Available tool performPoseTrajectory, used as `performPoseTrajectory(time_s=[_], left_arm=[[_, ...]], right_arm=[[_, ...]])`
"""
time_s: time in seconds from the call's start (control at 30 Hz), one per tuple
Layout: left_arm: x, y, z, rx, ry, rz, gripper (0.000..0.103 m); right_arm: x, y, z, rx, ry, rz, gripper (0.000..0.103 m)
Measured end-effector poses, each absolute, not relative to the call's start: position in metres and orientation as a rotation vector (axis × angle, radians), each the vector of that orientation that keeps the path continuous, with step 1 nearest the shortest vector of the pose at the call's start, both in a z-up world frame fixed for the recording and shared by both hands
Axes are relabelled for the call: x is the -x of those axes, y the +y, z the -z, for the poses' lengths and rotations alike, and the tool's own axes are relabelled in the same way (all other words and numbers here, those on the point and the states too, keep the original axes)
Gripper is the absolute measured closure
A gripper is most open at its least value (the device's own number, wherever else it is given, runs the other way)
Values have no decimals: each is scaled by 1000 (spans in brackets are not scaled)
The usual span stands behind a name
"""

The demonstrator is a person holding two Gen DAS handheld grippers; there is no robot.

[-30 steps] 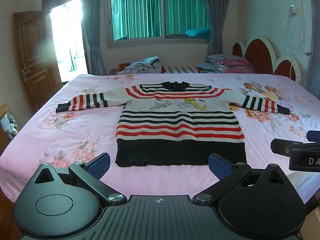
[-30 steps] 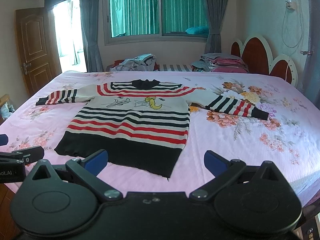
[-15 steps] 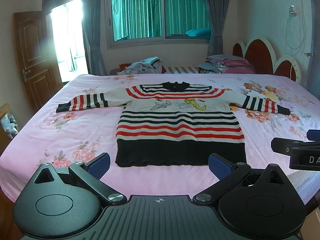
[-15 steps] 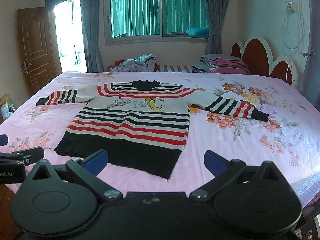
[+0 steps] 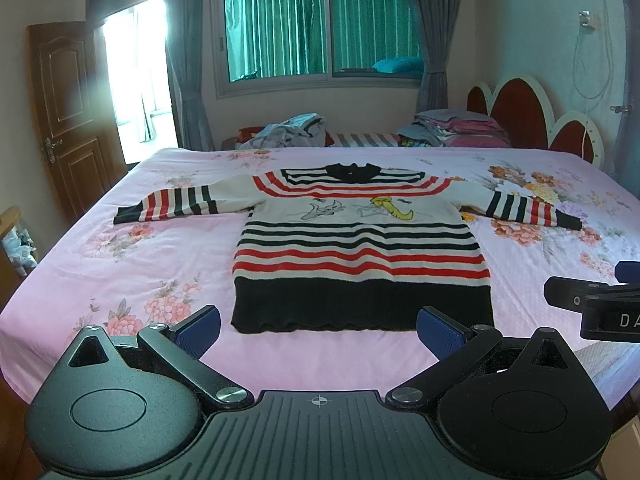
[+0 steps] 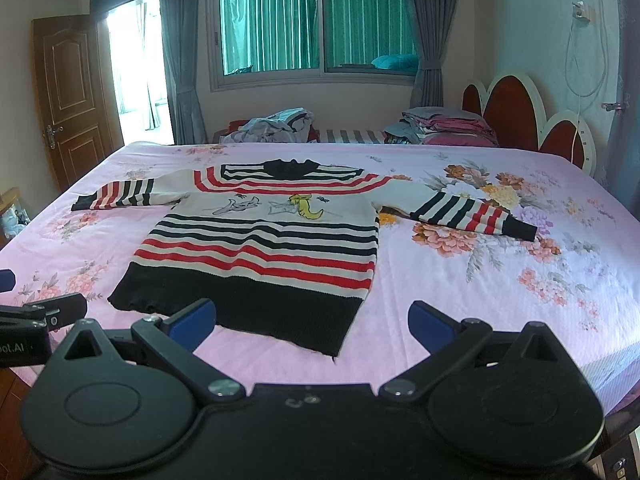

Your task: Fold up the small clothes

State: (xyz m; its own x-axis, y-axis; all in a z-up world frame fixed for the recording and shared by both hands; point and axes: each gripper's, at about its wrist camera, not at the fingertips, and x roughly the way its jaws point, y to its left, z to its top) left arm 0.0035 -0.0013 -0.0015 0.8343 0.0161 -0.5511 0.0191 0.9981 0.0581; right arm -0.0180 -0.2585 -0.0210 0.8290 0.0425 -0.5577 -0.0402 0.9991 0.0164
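A small striped sweater (image 5: 360,248), red, black and cream with a black hem, lies flat and face up on the pink floral bed (image 5: 120,280), sleeves spread to both sides. It also shows in the right wrist view (image 6: 264,248). My left gripper (image 5: 318,330) is open and empty, hovering at the bed's near edge just short of the hem. My right gripper (image 6: 312,322) is open and empty, over the hem's right corner. Each gripper appears at the edge of the other's view.
A loose pile of clothes (image 5: 288,130) and a folded stack (image 5: 456,128) lie beyond the bed's far edge. The red headboard (image 5: 532,116) stands at the right. A wooden door (image 5: 68,120) is at the left.
Almost nothing has moved. The right wrist view has shifted very slightly; both grippers stay open in the same place.
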Motion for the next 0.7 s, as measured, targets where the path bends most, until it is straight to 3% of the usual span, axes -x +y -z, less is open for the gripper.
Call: performPoseTrajectory(time_s=[0.7], left_arm=[[-5,-1,4,-57,586,-12,0]], right_arm=[[17,-259,22,-5,591,-44,0]])
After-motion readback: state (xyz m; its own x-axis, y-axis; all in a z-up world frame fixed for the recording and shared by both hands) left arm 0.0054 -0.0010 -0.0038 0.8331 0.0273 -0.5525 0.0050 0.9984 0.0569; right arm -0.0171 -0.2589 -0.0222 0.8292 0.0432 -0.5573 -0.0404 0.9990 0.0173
